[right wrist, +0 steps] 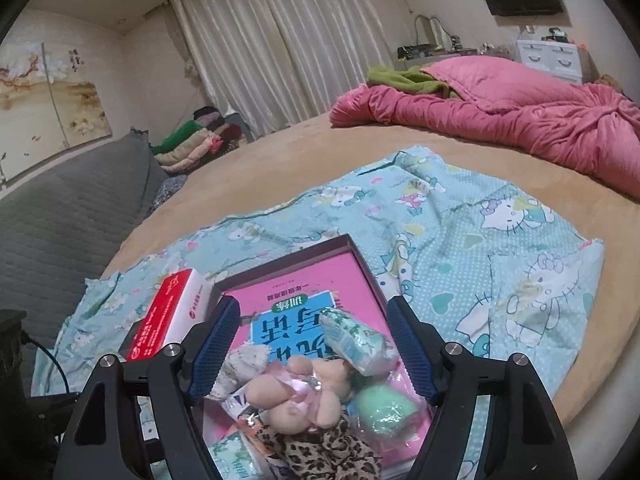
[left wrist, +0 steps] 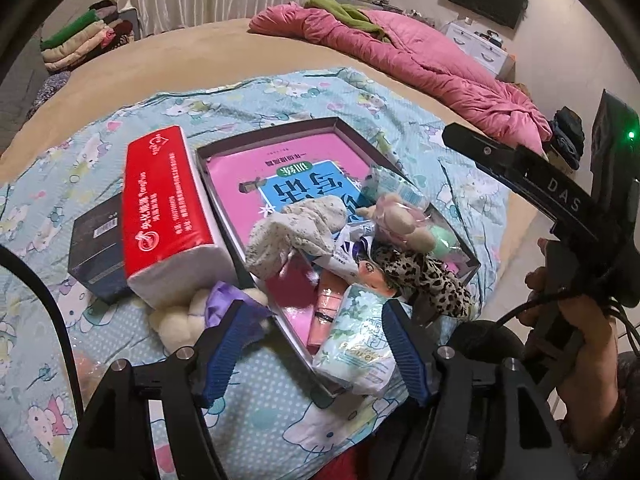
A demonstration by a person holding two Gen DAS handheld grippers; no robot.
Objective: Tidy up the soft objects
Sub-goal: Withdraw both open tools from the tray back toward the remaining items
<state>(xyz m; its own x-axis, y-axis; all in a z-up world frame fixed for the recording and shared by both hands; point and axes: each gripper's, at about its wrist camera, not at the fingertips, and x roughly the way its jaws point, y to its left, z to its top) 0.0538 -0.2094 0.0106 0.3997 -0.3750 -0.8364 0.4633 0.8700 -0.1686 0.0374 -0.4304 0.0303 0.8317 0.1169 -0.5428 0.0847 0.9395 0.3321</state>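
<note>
A shallow dark box (left wrist: 200, 154) with a pink book (left wrist: 240, 184) in it lies on the patterned sheet. Inside lie a grey speckled sock (left wrist: 296, 232), a pink plush toy (left wrist: 400, 216), a leopard-print scrunchie (left wrist: 424, 280), a green sponge (right wrist: 384, 412) and tissue packs (left wrist: 356, 340). My left gripper (left wrist: 320, 344) is open and empty over the box's near edge, around a tissue pack. My right gripper (right wrist: 312, 344) is open and empty above the plush toy (right wrist: 300, 392) and a tissue pack (right wrist: 356, 340). The right gripper's body also shows in the left wrist view (left wrist: 560, 200).
A red tissue brick (left wrist: 168, 212) and a dark box (left wrist: 96, 252) lie left of the tray. A white plush with purple cloth (left wrist: 200, 312) lies by my left finger. A pink quilt (left wrist: 420, 64) is at the back; folded clothes (left wrist: 84, 40) at the far left.
</note>
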